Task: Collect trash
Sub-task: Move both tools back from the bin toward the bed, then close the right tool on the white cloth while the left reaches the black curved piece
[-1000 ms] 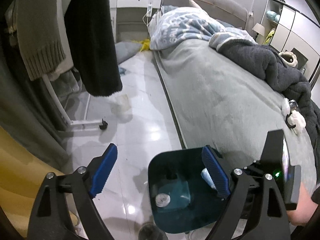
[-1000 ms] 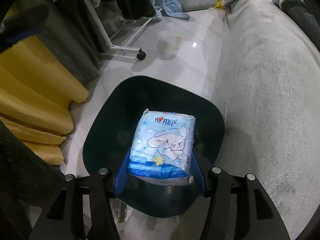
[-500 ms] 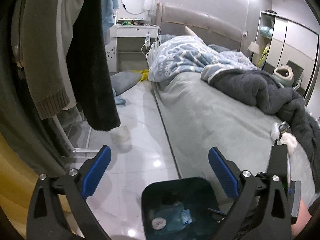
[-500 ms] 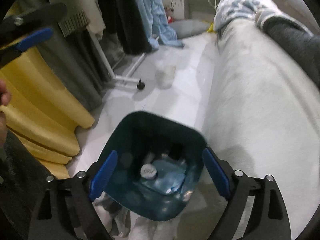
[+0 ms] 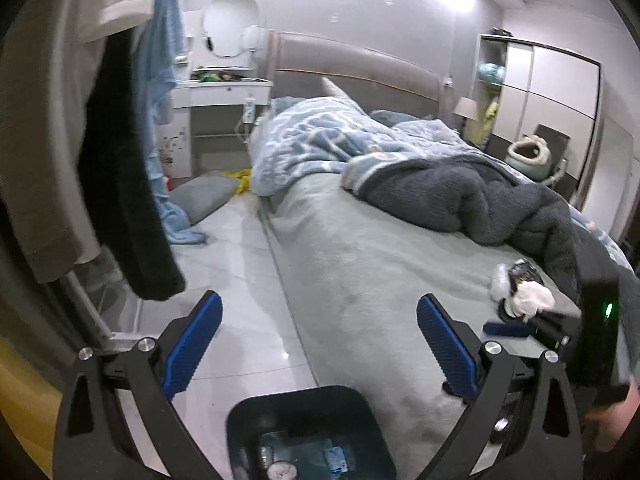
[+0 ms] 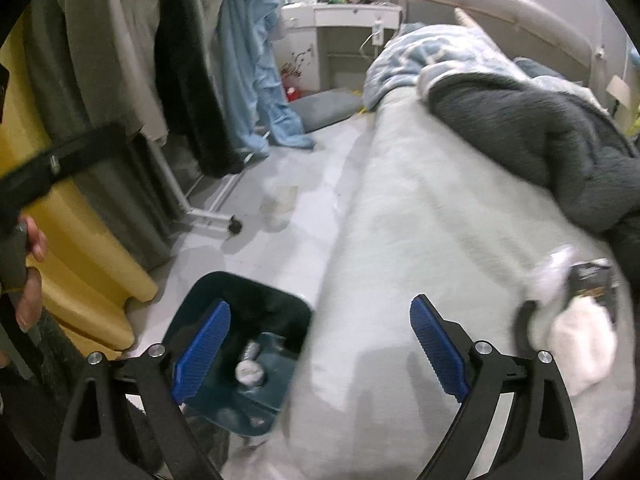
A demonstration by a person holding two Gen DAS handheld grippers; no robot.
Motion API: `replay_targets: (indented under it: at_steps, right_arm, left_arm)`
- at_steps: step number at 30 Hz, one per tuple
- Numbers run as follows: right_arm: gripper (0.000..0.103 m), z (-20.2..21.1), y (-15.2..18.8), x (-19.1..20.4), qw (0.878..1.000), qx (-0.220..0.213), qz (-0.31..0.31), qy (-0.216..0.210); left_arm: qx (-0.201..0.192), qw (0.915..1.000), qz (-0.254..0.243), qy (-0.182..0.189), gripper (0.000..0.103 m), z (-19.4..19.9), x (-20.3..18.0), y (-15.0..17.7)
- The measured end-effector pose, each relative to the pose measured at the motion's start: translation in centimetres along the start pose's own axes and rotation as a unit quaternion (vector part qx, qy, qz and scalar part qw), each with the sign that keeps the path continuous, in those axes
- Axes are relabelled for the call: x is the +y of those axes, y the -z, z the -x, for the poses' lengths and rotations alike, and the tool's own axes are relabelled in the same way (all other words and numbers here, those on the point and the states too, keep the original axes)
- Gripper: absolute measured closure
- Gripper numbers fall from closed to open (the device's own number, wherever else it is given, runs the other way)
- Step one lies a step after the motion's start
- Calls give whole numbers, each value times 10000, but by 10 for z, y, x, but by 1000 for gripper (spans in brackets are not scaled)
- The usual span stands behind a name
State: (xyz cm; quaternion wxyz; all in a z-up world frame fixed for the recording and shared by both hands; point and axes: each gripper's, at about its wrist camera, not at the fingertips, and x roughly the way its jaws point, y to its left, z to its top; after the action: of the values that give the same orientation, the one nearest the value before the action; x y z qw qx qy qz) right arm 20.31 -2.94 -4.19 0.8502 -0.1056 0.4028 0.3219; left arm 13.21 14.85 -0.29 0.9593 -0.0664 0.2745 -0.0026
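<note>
A dark teal trash bin (image 5: 280, 400) (image 6: 224, 278) stands on the floor against the bed's side, with a white round lid (image 6: 248, 370) and bluish packaging inside. My left gripper (image 5: 320, 312) hangs open above the bin, nothing between its blue pads. My right gripper (image 6: 320, 316) is over the bed's edge with its jaws opening and nothing between them. To its right, white crumpled tissues (image 6: 580, 332) (image 5: 528, 298) and a dark wrapper (image 6: 592, 280) lie on the grey bed cover, next to a dark fleece blanket.
The bed (image 5: 360, 248) fills the right side. A clothes rack with hanging garments (image 6: 188, 80) and its wheeled foot (image 6: 234, 226) stands left. A clear plastic cup (image 6: 280, 204) sits on the tiled floor. A yellow cloth (image 6: 80, 240) is at the left, and a white dresser (image 5: 220, 92) at the back.
The right gripper opened and let go of the blue tissue pack, which now lies in the bin. Both grippers rose and tilted up toward the bed.
</note>
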Motion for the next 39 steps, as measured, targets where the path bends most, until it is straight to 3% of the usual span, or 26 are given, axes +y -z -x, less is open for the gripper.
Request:
replay_targets:
  at_steps: [15,19,26,30,39]
  right_arm:
    - [10,39,20,-98,9986,-320,-124,398]
    - [10,45,27,-121,9984,-393,-125,397]
    - [11,47,37,-154,9987,-424,-177,201]
    - [28,44,40,-164,9991,-358,-118,176]
    - [44,33,52,-182,9991,-132,80,387]
  left_arm:
    - [253,9941,-512,927,4,-37,-71,-2]
    - [321,9922,-683,994,4,-49,-85,1]
    - [546,9805,-963,1622,4,-74,-111,7]
    - [635,9759,-918,1875,4,-88,-120,8]
    - [963,9657,-909,2232,5,-118,-141,18]
